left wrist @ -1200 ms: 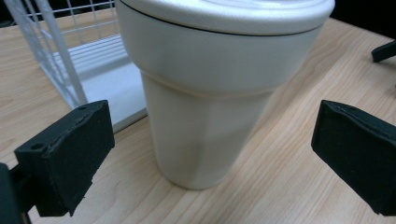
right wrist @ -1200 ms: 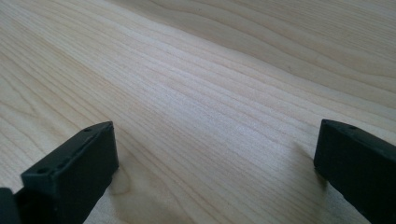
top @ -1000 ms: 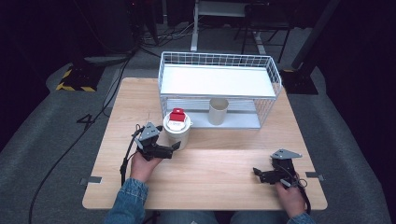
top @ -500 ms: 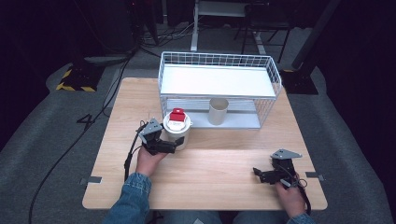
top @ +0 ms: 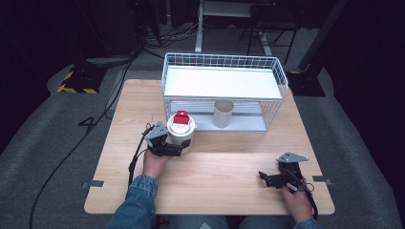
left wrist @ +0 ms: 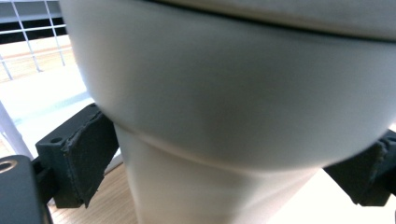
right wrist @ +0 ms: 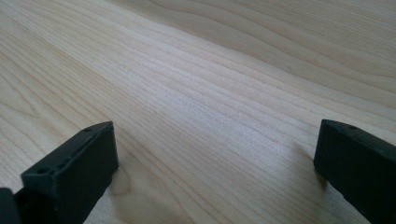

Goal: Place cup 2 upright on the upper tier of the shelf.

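A white lidded cup [top: 181, 132] with a red piece [top: 181, 118] on its lid stands on the wooden table [top: 224, 160], just in front of the wire rack. My left gripper [top: 179, 149] reaches it from the near side. In the left gripper view the cup [left wrist: 224, 93] sits between the two jaws, which stand close to its sides, and my left gripper [left wrist: 219, 172] looks open. My right gripper [top: 263, 177] rests low over the table at the near right, open, with bare wood between its jaws in the right gripper view [right wrist: 215, 172].
A white wire rack [top: 224, 61] with a shelf stands at the back of the table. A beige cup [top: 223, 113] stands under the shelf, right of the lidded cup. Dark floor and cables surround the table.
My left gripper has moved forward and right until its jaws straddle the white cup. The right gripper has stayed in place.
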The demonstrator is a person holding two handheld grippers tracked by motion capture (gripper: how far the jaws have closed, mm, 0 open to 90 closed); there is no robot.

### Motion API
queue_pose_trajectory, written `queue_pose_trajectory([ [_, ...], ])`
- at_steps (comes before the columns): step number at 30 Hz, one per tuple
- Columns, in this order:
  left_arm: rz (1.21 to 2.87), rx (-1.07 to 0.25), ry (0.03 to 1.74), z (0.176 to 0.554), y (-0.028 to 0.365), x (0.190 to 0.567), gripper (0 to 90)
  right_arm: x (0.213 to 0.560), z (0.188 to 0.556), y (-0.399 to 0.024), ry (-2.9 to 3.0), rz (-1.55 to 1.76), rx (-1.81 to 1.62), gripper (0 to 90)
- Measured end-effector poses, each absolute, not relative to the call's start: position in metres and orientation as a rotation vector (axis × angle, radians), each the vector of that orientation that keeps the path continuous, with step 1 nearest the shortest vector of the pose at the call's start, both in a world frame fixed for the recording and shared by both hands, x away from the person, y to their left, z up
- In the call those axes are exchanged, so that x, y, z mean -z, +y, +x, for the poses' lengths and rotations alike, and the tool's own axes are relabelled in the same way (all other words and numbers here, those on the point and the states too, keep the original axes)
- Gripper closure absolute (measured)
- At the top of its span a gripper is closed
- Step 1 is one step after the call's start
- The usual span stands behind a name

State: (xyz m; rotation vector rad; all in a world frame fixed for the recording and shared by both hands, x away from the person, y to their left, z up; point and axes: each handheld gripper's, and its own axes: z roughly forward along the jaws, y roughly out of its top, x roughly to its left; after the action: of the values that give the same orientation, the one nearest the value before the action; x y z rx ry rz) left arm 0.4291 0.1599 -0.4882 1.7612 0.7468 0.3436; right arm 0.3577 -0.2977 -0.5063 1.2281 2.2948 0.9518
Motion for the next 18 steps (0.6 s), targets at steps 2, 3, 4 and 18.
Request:
queue_pose_trajectory([
  [2,1.755,-0.339,0.74,0.4305,0.1601,0.4895,6.7,0.5063,0.3577,-0.2977,2.295,1.228,-0.952,0.0],
  [3,1.754,-0.34,0.74,0.4305,0.16,0.4896,6.9,0.5063,0.3577,-0.2977,2.295,1.228,-0.951,0.0],
  [4,1.756,-0.342,0.742,0.43,0.1597,0.4894,7.2,0.5063,0.3577,-0.2977,2.295,1.228,-0.952,0.0],
  [18,1.793,-0.395,0.767,0.4247,0.1558,0.4848,8.9,0.5063,0.3577,-0.2977,2.295,1.228,-0.952,0.0],
])
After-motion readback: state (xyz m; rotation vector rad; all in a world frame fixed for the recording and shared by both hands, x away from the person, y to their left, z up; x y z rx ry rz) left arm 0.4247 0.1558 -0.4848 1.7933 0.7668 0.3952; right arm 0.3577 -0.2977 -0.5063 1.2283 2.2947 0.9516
